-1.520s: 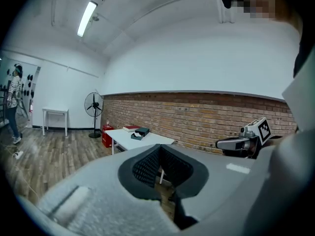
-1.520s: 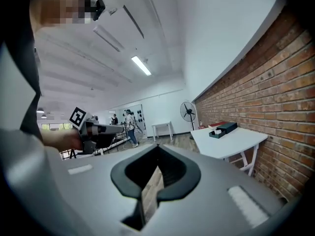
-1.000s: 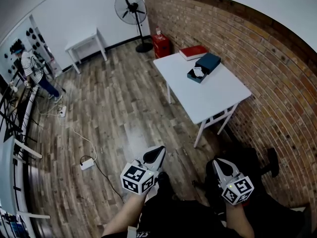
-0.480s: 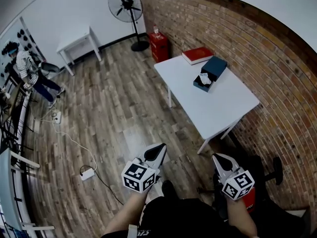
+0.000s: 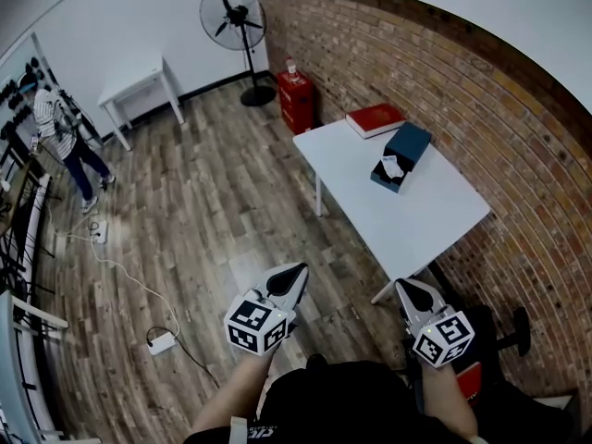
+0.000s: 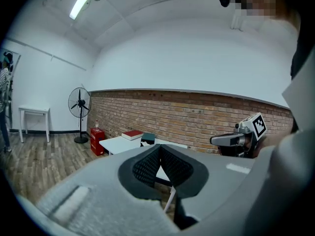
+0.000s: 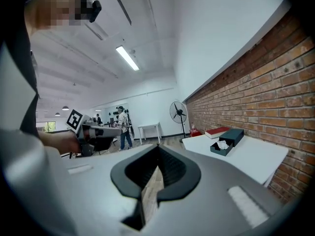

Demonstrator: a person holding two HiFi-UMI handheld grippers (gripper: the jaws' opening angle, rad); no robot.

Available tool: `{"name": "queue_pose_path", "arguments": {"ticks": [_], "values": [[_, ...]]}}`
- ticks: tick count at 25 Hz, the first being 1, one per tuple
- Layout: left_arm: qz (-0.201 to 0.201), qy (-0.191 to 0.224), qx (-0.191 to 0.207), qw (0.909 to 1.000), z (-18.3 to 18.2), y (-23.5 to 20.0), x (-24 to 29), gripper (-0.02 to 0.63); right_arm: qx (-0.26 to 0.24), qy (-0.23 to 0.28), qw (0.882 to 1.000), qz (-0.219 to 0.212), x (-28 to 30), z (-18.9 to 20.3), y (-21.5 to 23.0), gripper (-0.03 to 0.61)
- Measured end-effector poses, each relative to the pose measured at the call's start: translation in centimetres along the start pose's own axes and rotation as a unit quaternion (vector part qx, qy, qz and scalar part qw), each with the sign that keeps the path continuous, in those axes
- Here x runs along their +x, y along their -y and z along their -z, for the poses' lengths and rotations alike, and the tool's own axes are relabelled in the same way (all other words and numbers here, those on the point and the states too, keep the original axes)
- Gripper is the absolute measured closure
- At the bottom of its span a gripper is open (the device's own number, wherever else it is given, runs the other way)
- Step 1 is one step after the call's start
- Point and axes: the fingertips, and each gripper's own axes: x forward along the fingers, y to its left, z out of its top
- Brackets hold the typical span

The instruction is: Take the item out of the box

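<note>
A dark teal box [image 5: 393,176] lies open on the white table [image 5: 435,215] by the brick wall, its lid [image 5: 410,142] behind it. A crumpled white item [image 5: 391,166] sits inside the box. Both grippers hover over the floor, well short of the table. My left gripper [image 5: 298,273] is shut with nothing in it, and my right gripper [image 5: 404,288] is likewise shut and empty. The right gripper view shows the box [image 7: 225,143] and the white item [image 7: 222,144] far ahead, beyond the closed jaws [image 7: 158,149]. In the left gripper view the box [image 6: 146,139] is small and distant.
A red book [image 5: 375,119] lies at the table's far end. A red crate [image 5: 296,95] and a standing fan [image 5: 231,17] stand by the wall. A small white table [image 5: 139,80] and a person [image 5: 60,128] are at the far left. A power strip [image 5: 159,343] and cable lie on the floor.
The view has shifted: the table and box now sit lower and further right in the head view. Both grippers stay shut and low. The person at the left has moved.
</note>
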Motion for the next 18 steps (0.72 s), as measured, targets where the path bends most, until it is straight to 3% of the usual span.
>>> {"name": "queue_pose_path", "arguments": {"ticks": [5,11,18], "values": [[0.001,0.009,0.003,1.0,-1.0,-1.7,0.9,0.607,-0.004,-0.012,1.0,-0.007,2.2,0.3,0.4,0.578],[-0.011,-0.009,-0.011,0.9998,0.1,-4.1,3.1,0.607,0.012,-0.027,0.999,-0.016,5.7,1.2,3.2,0.578],[-0.041,-0.03,-0.008,0.9987,-1.2,-9.8,7.5,0.607,0.037,-0.023,0.998,-0.039,13.9,0.5,7.9,0.578]]}}
